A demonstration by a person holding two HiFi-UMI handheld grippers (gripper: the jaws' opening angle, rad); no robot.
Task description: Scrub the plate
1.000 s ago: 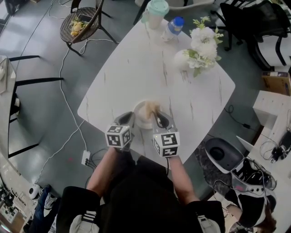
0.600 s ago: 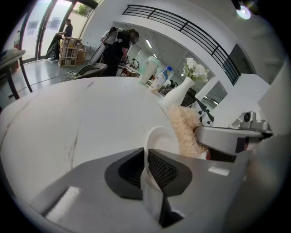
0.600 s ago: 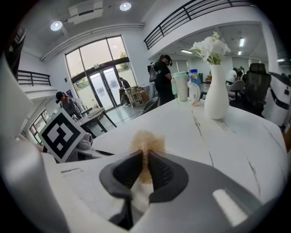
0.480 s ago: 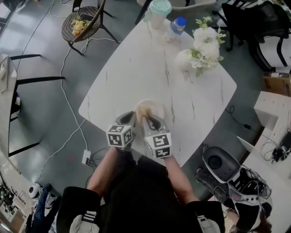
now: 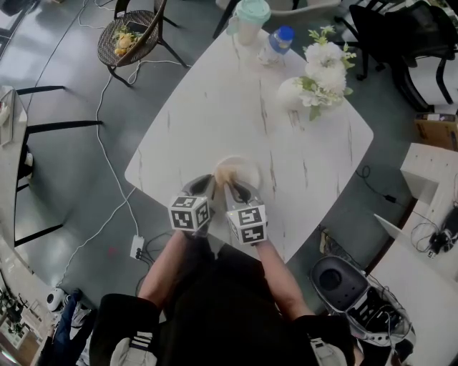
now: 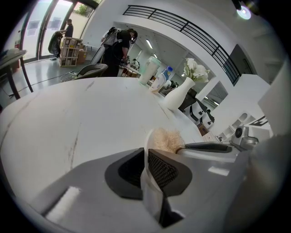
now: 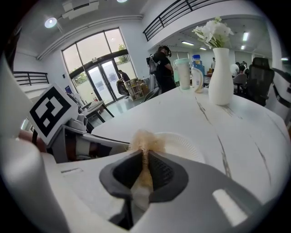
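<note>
A small white plate (image 5: 243, 171) lies near the table's front edge. My left gripper (image 5: 209, 181) is shut on the plate's rim (image 6: 146, 150), which stands on edge between its black pads. My right gripper (image 5: 227, 180) is shut on a tan fibrous scrubber (image 7: 146, 141). The scrubber (image 5: 225, 174) rests on the left part of the plate (image 7: 182, 144), close beside the left gripper. In the left gripper view the scrubber (image 6: 164, 139) shows just beyond the rim, with a right gripper finger (image 6: 209, 147) behind it.
A white marble table (image 5: 215, 107) carries a white vase of flowers (image 5: 309, 80), a plastic bottle (image 5: 275, 43) and a lidded cup (image 5: 247, 20) at its far corner. A wicker chair (image 5: 132, 34) stands beyond the table. People stand in the background.
My right gripper has moved left and toward me with the scrubber, dragging it across the plate toward the left gripper. The left gripper has kept still.
</note>
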